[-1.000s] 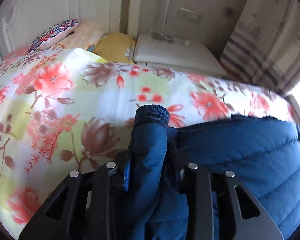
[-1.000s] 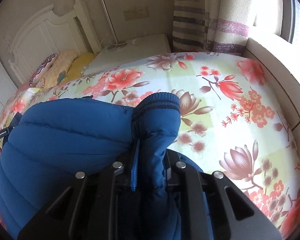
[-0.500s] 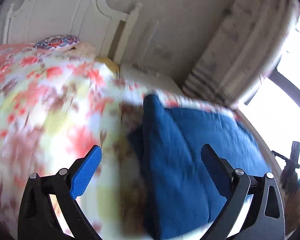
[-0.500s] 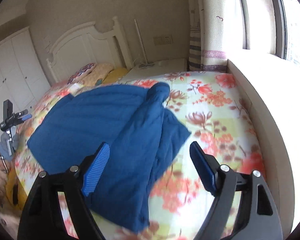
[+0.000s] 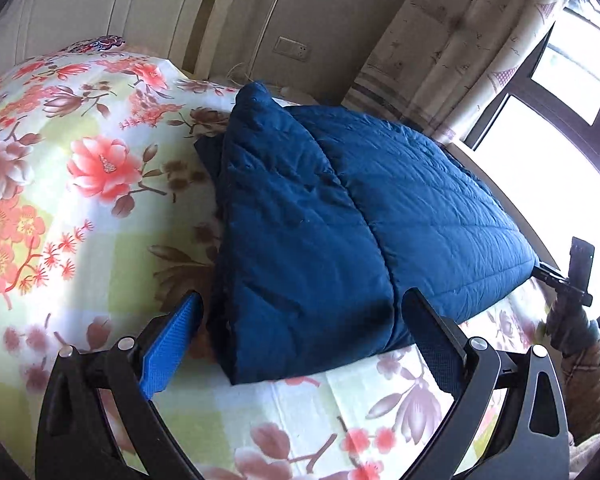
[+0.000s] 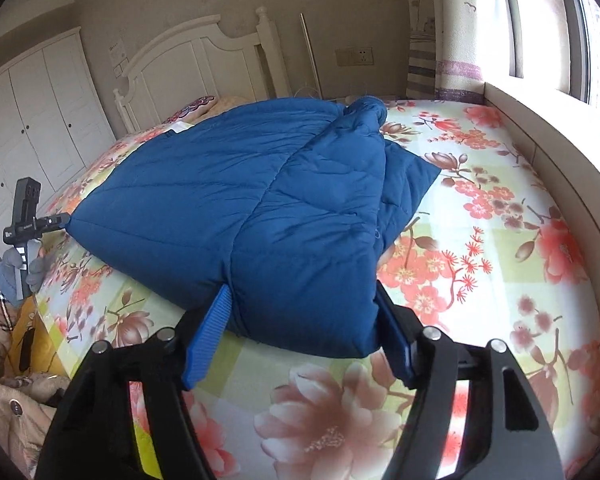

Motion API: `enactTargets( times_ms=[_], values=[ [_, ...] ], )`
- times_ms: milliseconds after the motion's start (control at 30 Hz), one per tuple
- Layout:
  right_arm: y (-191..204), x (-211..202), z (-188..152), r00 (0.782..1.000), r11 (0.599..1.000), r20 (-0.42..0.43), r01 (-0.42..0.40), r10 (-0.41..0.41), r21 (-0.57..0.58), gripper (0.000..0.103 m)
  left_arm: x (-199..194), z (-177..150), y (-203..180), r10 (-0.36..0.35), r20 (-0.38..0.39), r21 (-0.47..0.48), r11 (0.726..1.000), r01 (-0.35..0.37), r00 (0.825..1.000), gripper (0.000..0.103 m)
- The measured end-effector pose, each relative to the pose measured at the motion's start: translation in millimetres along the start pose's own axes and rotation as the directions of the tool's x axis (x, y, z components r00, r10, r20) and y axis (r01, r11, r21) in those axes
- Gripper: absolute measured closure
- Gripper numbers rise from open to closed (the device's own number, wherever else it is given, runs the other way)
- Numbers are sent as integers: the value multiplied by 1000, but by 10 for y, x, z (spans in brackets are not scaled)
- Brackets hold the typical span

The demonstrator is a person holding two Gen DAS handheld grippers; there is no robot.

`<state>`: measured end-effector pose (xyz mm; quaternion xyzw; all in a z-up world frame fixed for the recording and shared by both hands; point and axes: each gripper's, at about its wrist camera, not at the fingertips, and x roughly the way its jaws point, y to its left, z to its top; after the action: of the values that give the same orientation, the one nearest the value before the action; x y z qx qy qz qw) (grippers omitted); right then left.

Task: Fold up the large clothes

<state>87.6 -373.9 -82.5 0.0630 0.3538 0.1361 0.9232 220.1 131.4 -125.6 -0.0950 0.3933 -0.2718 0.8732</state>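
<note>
Nearest each lens: left gripper (image 5: 300, 336) spread wide, empty, off jacket (image 5: 340, 220). Right gripper (image 6: 302, 334) closing, jacket's near end between pads, no clear pinch. Jacket flat on floral bed (image 6: 480, 240), long axis toward headboard (image 6: 204, 60), cuff nearest headboard.

Both fisheye cameras look down along their own fingers from close above the bed (image 5: 80, 240), from opposite sides, sharing the folded blue jacket (image 5: 340, 208) (image 6: 260, 208) and the headboard (image 6: 204, 60).
</note>
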Motion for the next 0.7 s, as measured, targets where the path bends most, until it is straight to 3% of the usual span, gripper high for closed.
enactTargets(
  times_ms=[33, 100, 133, 200, 300, 400, 700],
  values=[
    [24, -9, -12, 1000, 1000, 7, 8, -8, -7, 47, 34, 43, -7, -23, -5, -4, 1000, 23, 1000, 7],
    [59, -28, -42, 1000, 1000, 20, 23, -23, -6, 52, 129, 56, -77, -24, -32, 9, 1000, 25, 999, 27],
    [63, -36, -53, 999, 1000, 25, 24, -24, 1, 57, 138, 46, -102, -23, -31, 16, 1000, 23, 999, 32],
    [77, -63, -78, 998, 999, 44, 34, -34, 19, 68, 77, 24, -101, -27, -8, 7, 1000, 27, 1000, 51],
    [132, -124, -113, 998, 999, 49, 31, -32, 32, 78, -134, -92, 7, -68, 26, -55, 996, 69, 997, 71],
    [247, -285, -226, 999, 1000, 41, -17, 17, 12, 80, -377, -301, 49, -93, 44, -93, 991, 97, 995, 72],
    [434, -822, -825, 994, 994, 6, -110, 110, -1, 78, -1016, -1077, -142, -45, 29, -79, 996, 47, 999, 71]
  ],
)
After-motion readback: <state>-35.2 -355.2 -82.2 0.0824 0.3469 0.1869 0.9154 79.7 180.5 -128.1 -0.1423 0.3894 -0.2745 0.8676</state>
